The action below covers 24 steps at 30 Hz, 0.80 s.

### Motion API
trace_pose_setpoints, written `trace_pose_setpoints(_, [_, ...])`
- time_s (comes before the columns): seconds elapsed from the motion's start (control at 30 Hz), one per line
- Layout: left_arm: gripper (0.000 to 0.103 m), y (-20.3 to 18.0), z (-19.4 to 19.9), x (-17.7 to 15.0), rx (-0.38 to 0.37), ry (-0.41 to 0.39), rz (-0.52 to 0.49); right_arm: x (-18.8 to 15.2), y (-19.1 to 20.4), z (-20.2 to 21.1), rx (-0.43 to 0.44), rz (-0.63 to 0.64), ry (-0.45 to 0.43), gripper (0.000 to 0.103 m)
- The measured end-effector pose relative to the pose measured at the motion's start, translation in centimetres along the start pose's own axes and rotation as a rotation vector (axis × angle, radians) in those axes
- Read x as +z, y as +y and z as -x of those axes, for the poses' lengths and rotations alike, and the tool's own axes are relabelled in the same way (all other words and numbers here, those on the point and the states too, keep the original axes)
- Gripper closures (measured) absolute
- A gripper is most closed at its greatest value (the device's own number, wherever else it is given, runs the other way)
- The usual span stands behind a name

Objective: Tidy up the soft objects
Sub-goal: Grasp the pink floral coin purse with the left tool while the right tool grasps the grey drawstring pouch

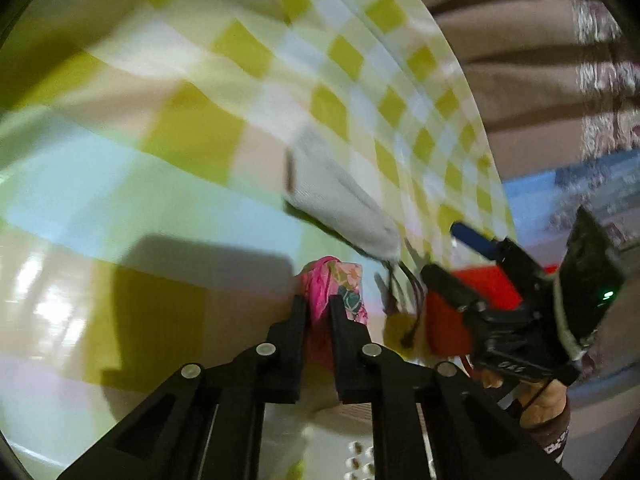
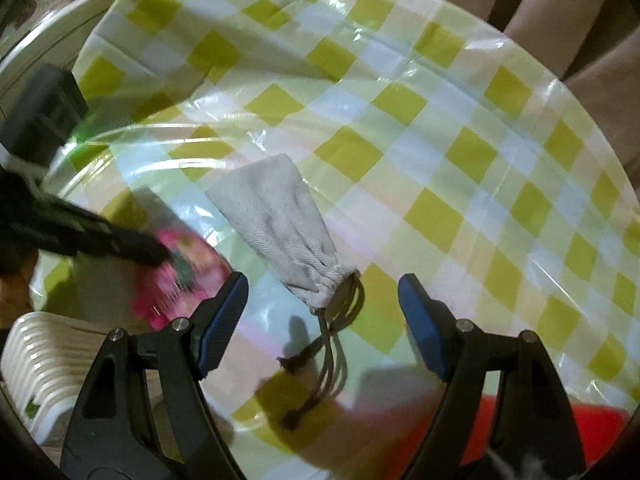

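My left gripper (image 1: 318, 300) is shut on a pink floral cloth (image 1: 340, 280), held just above the checked tablecloth (image 1: 160, 160). The cloth also shows in the right wrist view (image 2: 180, 276), blurred, at the tip of the left gripper (image 2: 168, 258). A grey drawstring pouch (image 2: 276, 224) lies flat on the tablecloth (image 2: 440, 152), cords trailing toward the camera. My right gripper (image 2: 322, 312) is open, its blue-padded fingers on either side of the pouch's tied neck. In the left wrist view the pouch (image 1: 340, 196) lies beyond the cloth, and the right gripper (image 1: 456, 252) is at the right.
A white ribbed basket (image 2: 44, 364) stands at the lower left of the right wrist view. A red object (image 2: 592, 424) sits at the table's near right edge; it also shows in the left wrist view (image 1: 492, 284). Beige curtains (image 2: 580, 40) hang beyond the table.
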<state>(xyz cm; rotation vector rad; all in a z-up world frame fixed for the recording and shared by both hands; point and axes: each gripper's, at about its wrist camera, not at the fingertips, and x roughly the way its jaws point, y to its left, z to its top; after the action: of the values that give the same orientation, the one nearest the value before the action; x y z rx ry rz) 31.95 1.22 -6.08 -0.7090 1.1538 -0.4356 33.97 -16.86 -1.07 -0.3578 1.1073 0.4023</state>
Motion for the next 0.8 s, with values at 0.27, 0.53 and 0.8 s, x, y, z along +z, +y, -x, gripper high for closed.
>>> trace_pose_setpoints(0.27, [0.092,2.8,3.7,0.0,0.072,-0.123,0.063,0.5,1.4,-2.9,0.051,0.100,0.019,0.023])
trace_pose_setpoints(0.53, [0.085,2.6,4.0,0.1,0.098,-0.126,0.025,1.6,3.0,-5.7,0.087,0.158,0.032,0.055])
trace_pose_setpoints(0.8, [0.057,1.8,3.1,-0.2,0.183,-0.118,-0.034,1.0,2.3,-6.3,0.096,0.079,0.029,0.083])
